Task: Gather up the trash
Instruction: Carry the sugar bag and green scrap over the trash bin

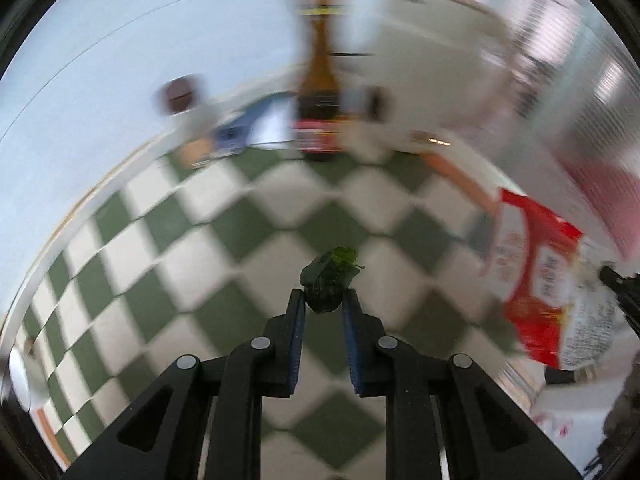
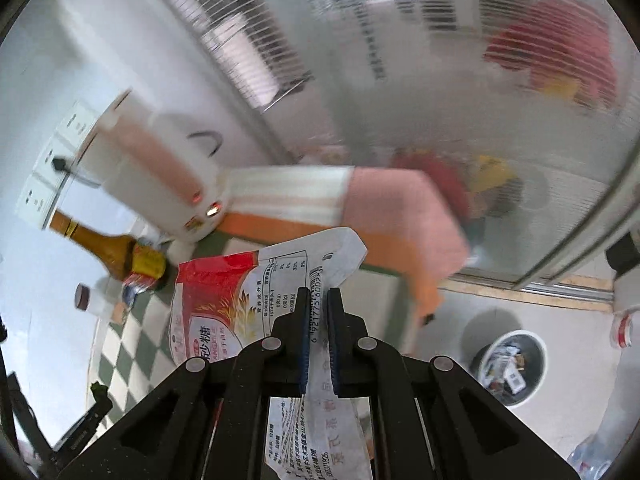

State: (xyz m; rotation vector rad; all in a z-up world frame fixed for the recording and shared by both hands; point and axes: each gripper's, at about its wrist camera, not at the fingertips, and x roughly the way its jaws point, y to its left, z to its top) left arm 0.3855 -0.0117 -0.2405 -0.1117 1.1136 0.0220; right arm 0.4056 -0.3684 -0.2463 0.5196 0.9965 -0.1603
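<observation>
My left gripper (image 1: 323, 298) is shut on a small dark green scrap of leafy trash (image 1: 330, 280) and holds it above the green-and-white checkered tabletop (image 1: 208, 264). My right gripper (image 2: 319, 300) is shut on an empty red-and-white sugar bag (image 2: 248, 292), held in the air; the bag also shows at the right of the left wrist view (image 1: 548, 280). A grey trash bin (image 2: 510, 364) with several scraps in it stands on the floor, lower right of the right gripper. The left gripper's tip with the green scrap (image 2: 97, 391) shows at the far left of the right wrist view.
A brown sauce bottle (image 1: 318, 92) stands at the table's far edge, with a small brown-capped jar (image 1: 180, 94) and a blue packet (image 1: 240, 128) beside it. A white kettle (image 2: 160, 176) and an orange-pink cloth (image 2: 360, 208) lie near ribbed glass doors (image 2: 440, 80).
</observation>
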